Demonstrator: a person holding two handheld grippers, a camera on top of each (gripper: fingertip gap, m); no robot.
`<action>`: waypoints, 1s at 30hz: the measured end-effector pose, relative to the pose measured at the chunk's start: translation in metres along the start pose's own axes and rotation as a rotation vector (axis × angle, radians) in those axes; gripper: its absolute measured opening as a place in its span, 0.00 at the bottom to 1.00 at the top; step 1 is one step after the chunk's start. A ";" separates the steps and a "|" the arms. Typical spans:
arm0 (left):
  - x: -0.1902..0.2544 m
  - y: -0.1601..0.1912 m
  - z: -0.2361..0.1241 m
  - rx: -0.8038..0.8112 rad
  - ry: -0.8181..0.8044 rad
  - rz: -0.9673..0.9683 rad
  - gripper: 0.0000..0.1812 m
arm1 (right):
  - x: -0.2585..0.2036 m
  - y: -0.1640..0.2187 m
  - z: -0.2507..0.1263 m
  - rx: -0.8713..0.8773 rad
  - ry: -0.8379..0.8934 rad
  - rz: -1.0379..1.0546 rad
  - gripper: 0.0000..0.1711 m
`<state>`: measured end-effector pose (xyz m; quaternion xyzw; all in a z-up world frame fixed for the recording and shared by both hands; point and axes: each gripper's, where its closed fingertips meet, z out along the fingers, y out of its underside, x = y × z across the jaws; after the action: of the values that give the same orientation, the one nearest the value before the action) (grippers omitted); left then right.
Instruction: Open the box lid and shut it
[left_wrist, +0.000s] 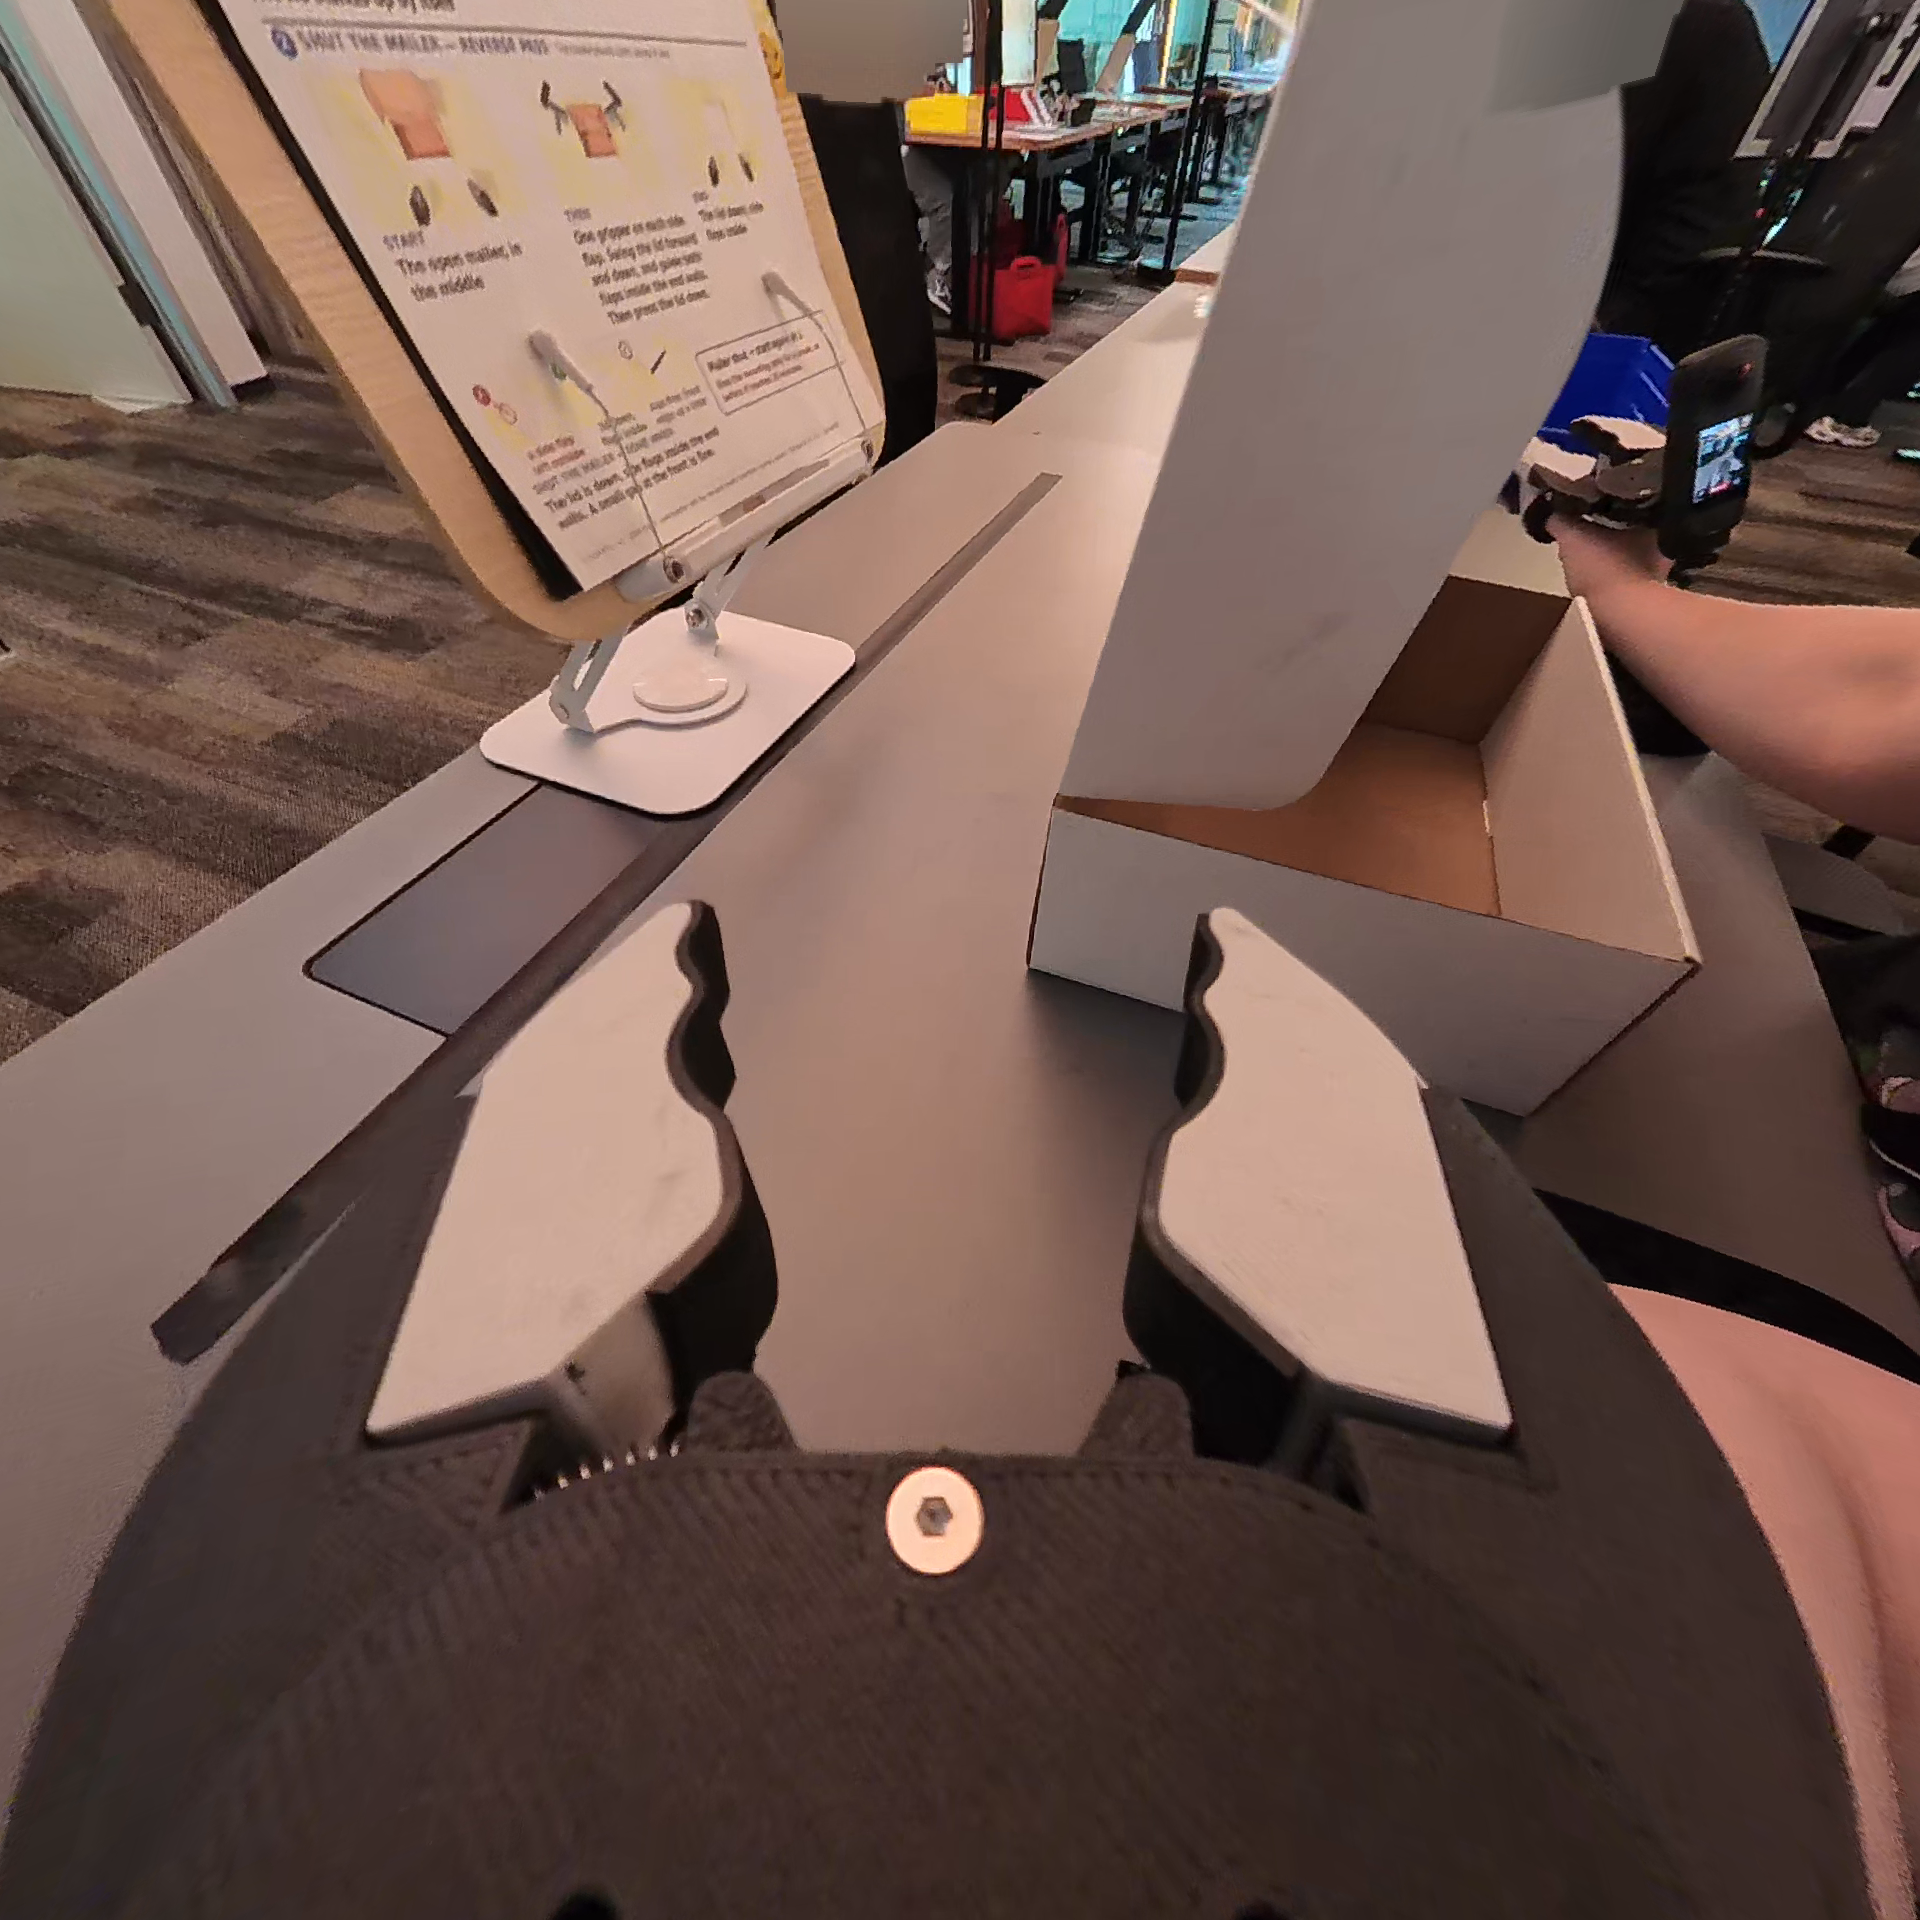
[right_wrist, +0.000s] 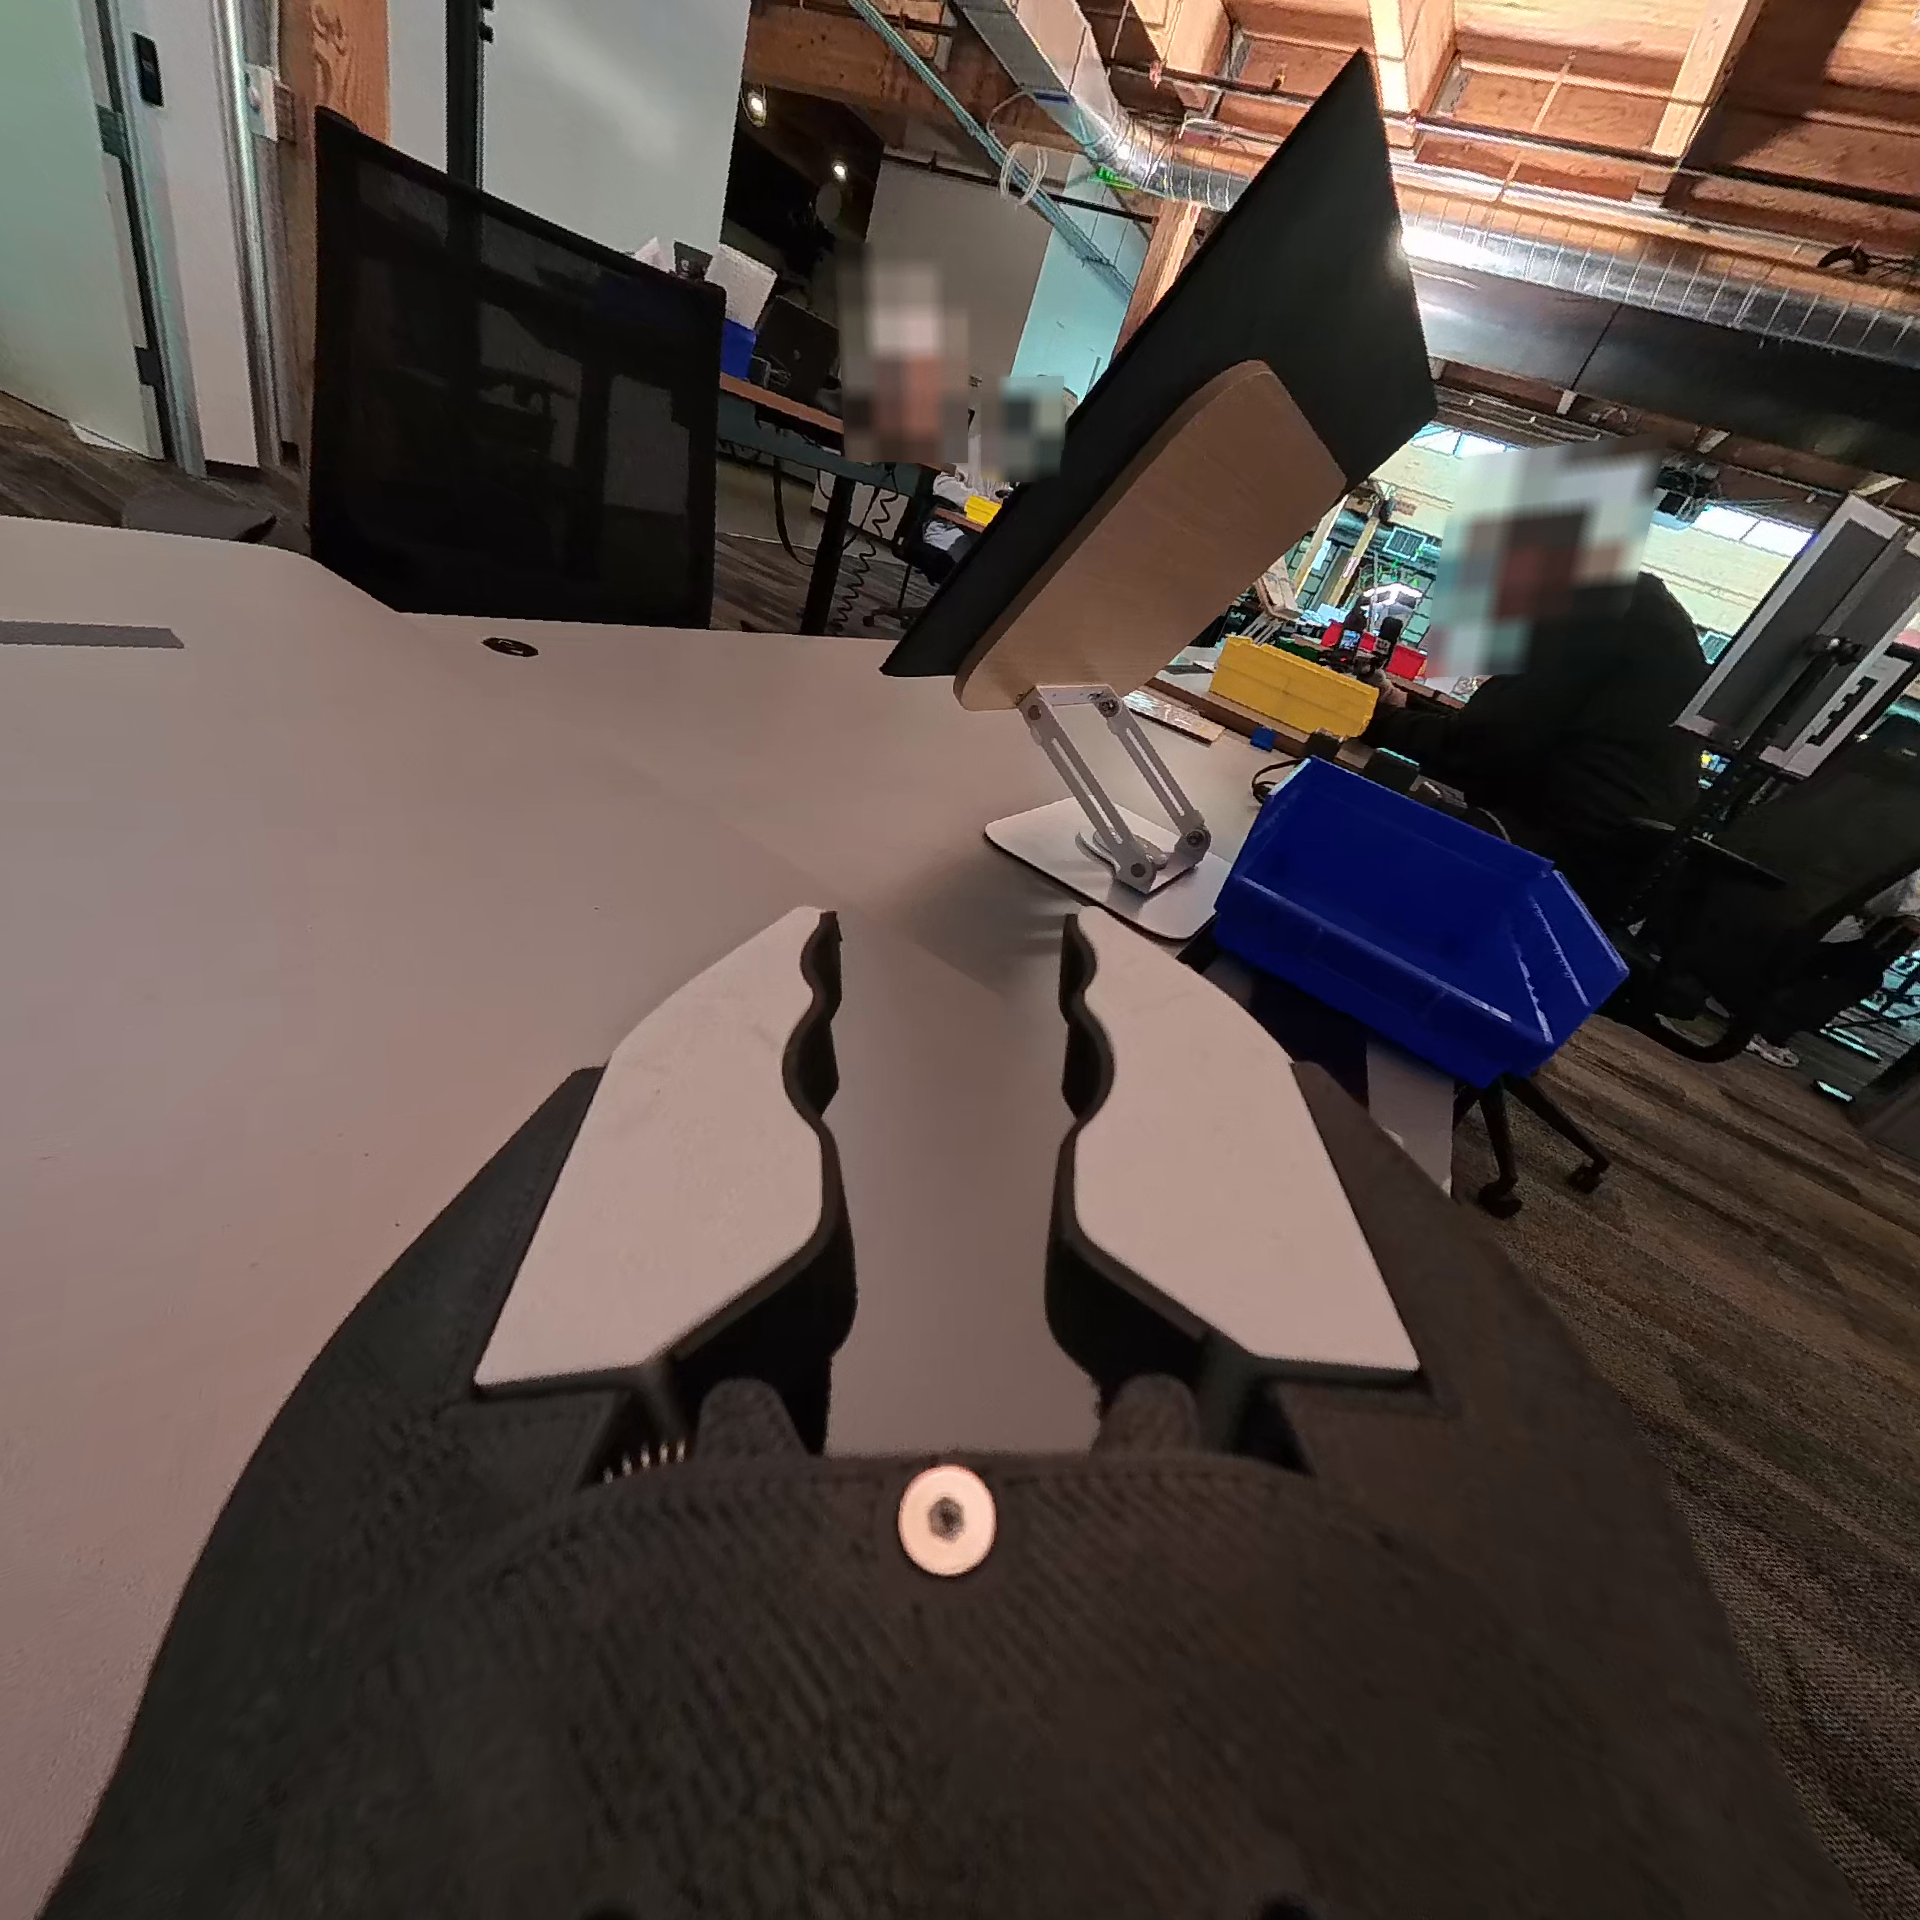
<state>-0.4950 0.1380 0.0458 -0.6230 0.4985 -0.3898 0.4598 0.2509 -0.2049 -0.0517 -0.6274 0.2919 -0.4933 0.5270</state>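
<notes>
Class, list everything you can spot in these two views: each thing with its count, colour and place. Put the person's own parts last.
Box: one, white outside, brown inside, on the table, right of the left claw.
Lid: one, white, standing raised above the box.
Table: one, grey.
Instruction board: one, wooden-edged with a white sheet, tilted.
Stand: one, white, under the board, on the table.
Bin: one, blue, beyond the table edge.
Chair: one, black mesh, behind the table.
Left claw: open, empty.
Right claw: open, empty.
Forearm: one, beyond the box.
</notes>
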 end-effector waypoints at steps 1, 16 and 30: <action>0.000 0.001 0.001 -0.005 0.001 -0.003 0.47 | 0.000 0.000 0.000 -0.001 -0.001 0.000 0.24; -0.001 0.008 0.004 -0.047 0.001 -0.013 0.44 | -0.002 0.001 0.000 -0.005 -0.009 0.004 0.24; -0.001 0.008 0.004 -0.049 0.005 -0.010 0.44 | -0.003 0.001 0.000 -0.006 -0.014 0.007 0.24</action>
<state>-0.4936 0.1388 0.0367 -0.6354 0.5060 -0.3815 0.4412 0.2500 -0.2021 -0.0538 -0.6313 0.2919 -0.4862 0.5290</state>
